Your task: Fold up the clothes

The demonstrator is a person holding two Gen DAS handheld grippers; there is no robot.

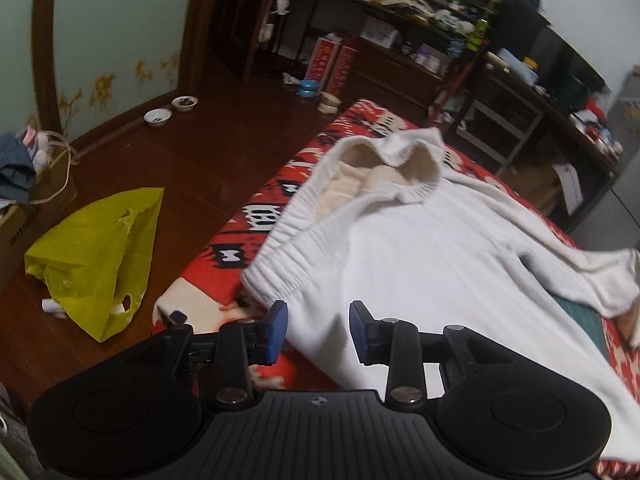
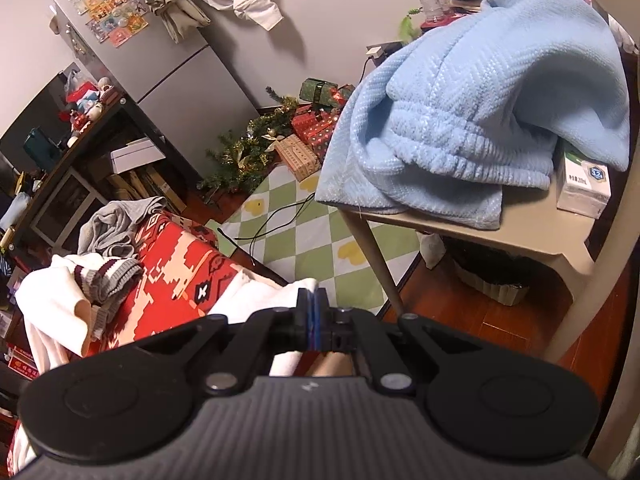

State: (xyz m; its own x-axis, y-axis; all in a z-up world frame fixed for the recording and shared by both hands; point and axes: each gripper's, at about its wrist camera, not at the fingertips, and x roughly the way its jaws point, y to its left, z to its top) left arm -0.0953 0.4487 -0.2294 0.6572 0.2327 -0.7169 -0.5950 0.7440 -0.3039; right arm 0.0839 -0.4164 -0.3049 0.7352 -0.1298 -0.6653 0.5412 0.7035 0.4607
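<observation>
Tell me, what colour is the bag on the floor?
Yellow bag; the left wrist view shows it best.

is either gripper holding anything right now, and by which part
The left gripper is open over the white sweater, holding nothing. The right gripper is shut; white fabric lies at its tips, but a hold cannot be told.

The white sweater point(image 1: 420, 248) runs off the bottom edge (its hem hidden behind the left gripper point(image 1: 318, 330)).

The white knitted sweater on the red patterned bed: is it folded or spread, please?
Mostly spread: the white knitted sweater lies flat on the red patterned bed, with one sleeve out sideways.
</observation>
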